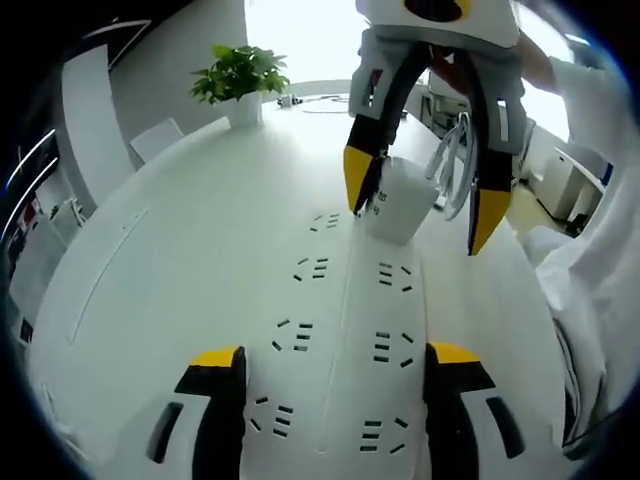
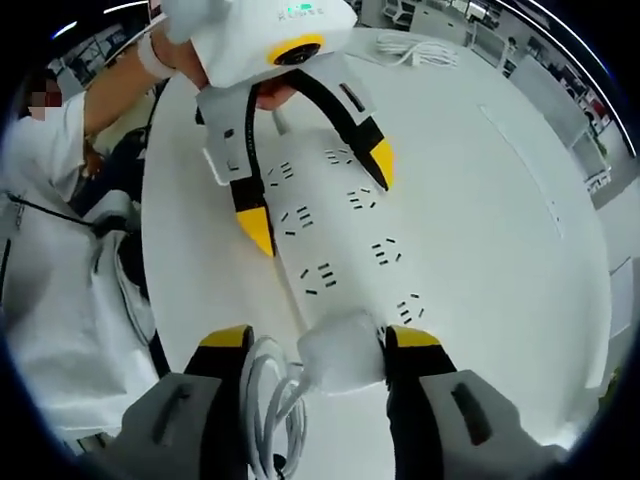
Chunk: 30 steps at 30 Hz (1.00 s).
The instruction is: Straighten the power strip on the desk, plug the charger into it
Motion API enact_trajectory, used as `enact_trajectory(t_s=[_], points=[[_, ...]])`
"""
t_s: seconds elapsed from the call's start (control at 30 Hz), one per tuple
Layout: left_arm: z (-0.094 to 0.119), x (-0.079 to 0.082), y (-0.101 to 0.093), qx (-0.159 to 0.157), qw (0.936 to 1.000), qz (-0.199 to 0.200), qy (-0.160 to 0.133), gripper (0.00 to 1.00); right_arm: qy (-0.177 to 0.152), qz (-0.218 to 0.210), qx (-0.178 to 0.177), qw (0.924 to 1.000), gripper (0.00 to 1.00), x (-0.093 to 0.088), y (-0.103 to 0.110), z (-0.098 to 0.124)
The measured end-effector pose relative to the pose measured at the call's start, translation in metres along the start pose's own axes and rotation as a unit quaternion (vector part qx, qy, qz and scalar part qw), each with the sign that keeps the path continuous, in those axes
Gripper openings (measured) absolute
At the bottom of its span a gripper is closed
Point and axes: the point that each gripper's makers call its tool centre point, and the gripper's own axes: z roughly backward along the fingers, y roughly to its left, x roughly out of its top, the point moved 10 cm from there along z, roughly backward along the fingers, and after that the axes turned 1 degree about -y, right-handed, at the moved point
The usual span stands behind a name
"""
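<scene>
So from the left gripper view, my left gripper (image 1: 335, 385) was spread wide with a jaw on either side of the near end of the power strip (image 1: 345, 300). From there I honestly couldn't tell whether the pads were touching its sides or just sitting beside them. The strip ran away from me up the white desk (image 1: 170, 260) toward 12 o'clock, with two rows of sockets showing. A potted plant (image 1: 238, 80) sat way off at about 11 o'clock, well out of the way.

At about 1 o'clock in that view, the right gripper (image 1: 420, 215) hung over the far end of the strip, pinching the white charger (image 1: 400, 200) right down at the sockets. I couldn't see the prongs, so no idea if they were in yet. The charger's coiled cable (image 1: 455, 165) dangled between the jaws.

The right gripper view showed the same thing from the other end: my right gripper (image 2: 315, 360) was squeezed onto the charger (image 2: 342, 350), with the cable (image 2: 270, 400) looped at 7 o'clock.

My guess on handling: the charger is a light, stiff, smooth plastic block, so I'd grip its flat sides square or it'll twist. The strip looks rigid but slidey on that desk, so I'd brace it by its long edges. The cable is floppy and could snag.
</scene>
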Motion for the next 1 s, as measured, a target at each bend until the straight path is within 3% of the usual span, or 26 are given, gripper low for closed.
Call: enact_trajectory(t_s=[0.3,0.53,0.77,0.83,1.0], points=[[-0.001,-0.001,-0.003,-0.006,1.0000,-0.001,-0.002,0.79,-0.041,-0.003,0.008,0.9991,0.53,-0.007,0.002,0.003],[0.011,-0.001,-0.012,-0.002,0.9996,-0.026,0.013,0.83,-0.077,-0.006,0.004,0.9970,0.58,-0.011,0.007,0.014],[0.028,-0.002,-0.026,0.004,0.9999,0.001,0.011,0.92,-0.110,-0.002,-0.007,0.9939,0.66,-0.018,0.016,0.022],[0.033,-0.004,-0.021,0.007,0.9999,0.005,0.005,0.96,-0.119,-0.002,-0.016,0.9928,0.69,-0.019,0.017,0.024],[0.044,-0.010,-0.026,0.029,0.9990,0.034,0.002,0.96,-0.153,-0.004,-0.025,0.9878,0.73,-0.025,0.028,0.034]])
